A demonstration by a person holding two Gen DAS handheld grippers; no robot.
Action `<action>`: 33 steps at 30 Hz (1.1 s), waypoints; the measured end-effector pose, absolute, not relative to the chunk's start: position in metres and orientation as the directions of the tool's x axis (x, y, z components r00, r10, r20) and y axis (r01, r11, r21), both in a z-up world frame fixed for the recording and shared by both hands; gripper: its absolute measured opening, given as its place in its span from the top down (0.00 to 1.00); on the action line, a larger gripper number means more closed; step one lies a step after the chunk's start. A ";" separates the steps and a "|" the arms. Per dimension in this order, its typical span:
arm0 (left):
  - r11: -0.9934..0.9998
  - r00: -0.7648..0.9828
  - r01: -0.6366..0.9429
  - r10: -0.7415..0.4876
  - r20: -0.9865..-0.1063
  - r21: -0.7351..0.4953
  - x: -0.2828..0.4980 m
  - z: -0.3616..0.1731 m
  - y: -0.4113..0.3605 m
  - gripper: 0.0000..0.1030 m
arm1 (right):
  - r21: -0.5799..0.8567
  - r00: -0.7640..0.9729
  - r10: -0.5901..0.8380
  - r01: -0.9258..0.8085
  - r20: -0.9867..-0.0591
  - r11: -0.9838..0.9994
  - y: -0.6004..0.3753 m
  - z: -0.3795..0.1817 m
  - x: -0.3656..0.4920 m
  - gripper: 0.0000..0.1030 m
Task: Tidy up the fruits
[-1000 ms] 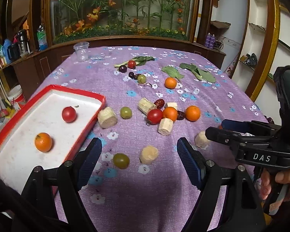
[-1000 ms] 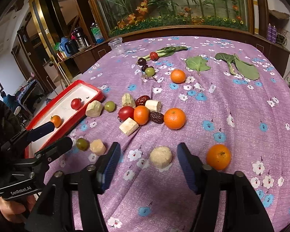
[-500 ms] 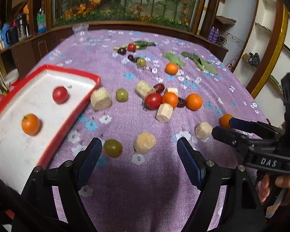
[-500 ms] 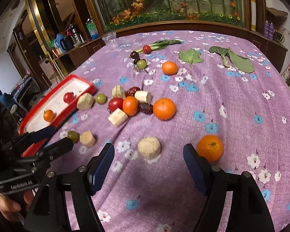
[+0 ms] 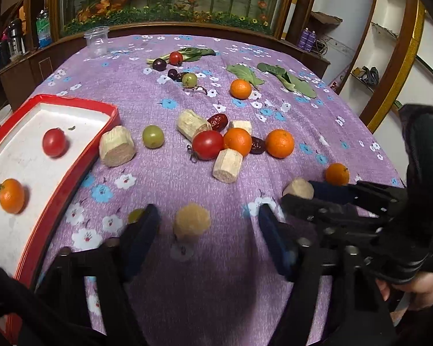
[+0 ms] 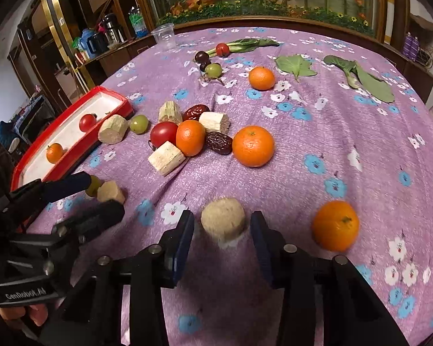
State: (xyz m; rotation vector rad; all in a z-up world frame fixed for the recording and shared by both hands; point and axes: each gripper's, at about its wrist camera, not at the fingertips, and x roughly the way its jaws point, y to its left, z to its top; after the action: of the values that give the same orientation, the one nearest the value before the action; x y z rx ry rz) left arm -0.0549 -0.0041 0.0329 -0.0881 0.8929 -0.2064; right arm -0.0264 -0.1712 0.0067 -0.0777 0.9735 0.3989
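Both claws have just been closing: the right claw (image 6: 221,227) brackets a cane chunk (image 6: 222,220), pads not yet pressing. The left claw (image 5: 209,225), still apart, straddles another chunk (image 5: 192,222) near the red tray (image 5: 72,170); open cloth lies around both.

Both grippers tilt steeply downward, side by side. The left gripper (image 5: 209,230) has just been closing, its jaws still apart with a pale cut piece (image 5: 192,222) between them. The right gripper (image 6: 222,232) has just been closing too, its pads close on either side of another pale piece (image 6: 222,218).
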 end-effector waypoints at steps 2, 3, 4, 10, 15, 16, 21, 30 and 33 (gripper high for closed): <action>0.976 0.592 0.146 -0.218 -0.776 -0.163 -0.047 0.030 -0.005 0.56 | 0.078 0.512 0.271 -0.367 -0.815 0.927 -0.167 0.005 -0.026 0.64; 0.978 0.586 0.145 -0.207 -0.783 -0.151 -0.044 0.028 -0.006 0.62 | 0.060 0.519 0.258 -0.367 -0.815 0.928 -0.165 0.005 -0.026 0.66; 0.980 0.587 0.144 -0.195 -0.786 -0.135 -0.043 0.028 -0.007 0.65 | 0.048 0.523 0.249 -0.368 -0.815 0.928 -0.164 0.005 -0.026 0.67; 0.978 0.580 0.168 -0.198 -0.790 -0.122 -0.052 0.026 -0.001 0.71 | 0.051 0.527 0.255 -0.371 -0.811 0.927 -0.170 0.005 -0.029 0.69; 0.975 0.564 0.193 -0.199 -0.802 -0.106 -0.057 0.024 -0.003 0.71 | 0.054 0.529 0.258 -0.369 -0.808 0.928 -0.171 0.005 -0.031 0.69; 0.975 0.560 0.198 -0.199 -0.804 -0.104 -0.058 0.022 -0.004 0.71 | 0.053 0.530 0.257 -0.368 -0.808 0.928 -0.171 0.005 -0.031 0.69; 0.976 0.541 0.198 -0.185 -0.820 -0.089 -0.054 0.018 -0.008 0.71 | 0.047 0.535 0.254 -0.370 -0.806 0.928 -0.170 0.005 -0.031 0.69; 0.975 0.561 0.180 -0.210 -0.800 -0.130 -0.058 0.020 -0.001 0.76 | 0.106 0.526 0.287 -0.347 -0.801 0.932 -0.180 0.009 -0.034 0.70; 0.971 0.572 0.177 -0.236 -0.786 -0.163 -0.062 0.027 0.003 0.76 | 0.117 0.528 0.300 -0.351 -0.794 0.929 -0.180 0.015 -0.036 0.70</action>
State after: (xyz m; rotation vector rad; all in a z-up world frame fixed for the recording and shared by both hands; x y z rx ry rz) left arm -0.0617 0.0026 0.0265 -0.0685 0.9313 -0.2428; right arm -0.0362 -0.1803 0.0147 -0.0597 0.9366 0.3893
